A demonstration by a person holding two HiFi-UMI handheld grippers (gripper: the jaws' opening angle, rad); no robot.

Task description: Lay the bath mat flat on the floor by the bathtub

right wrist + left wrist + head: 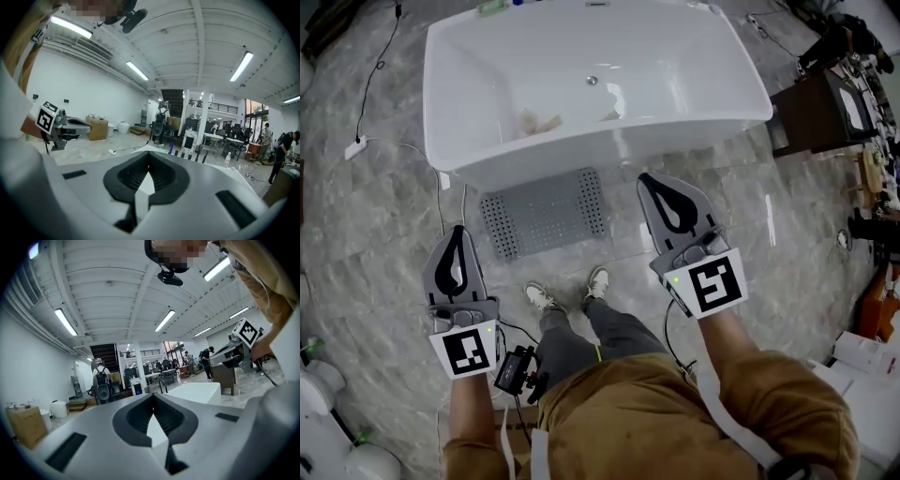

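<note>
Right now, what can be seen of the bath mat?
The bath mat is a grey rounded rectangle, rubbery-looking, with rows of small holes dense at both short ends. It lies flat, slightly askew, on the grey tiled floor, its far long edge at the foot of the white bathtub. The person's shoes stand just short of it.

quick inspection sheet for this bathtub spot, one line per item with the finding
surface: glossy grey tiled floor
job's things: grey bath mat lies flat on the floor in front of the white bathtub
clutter: small pale scraps inside the bathtub
grippers: left gripper and right gripper both shut, empty, held above the floor
cables: black cable runs to a white power strip left of the bathtub
surroundings: dark cabinet at right, boxes at lower right
</note>
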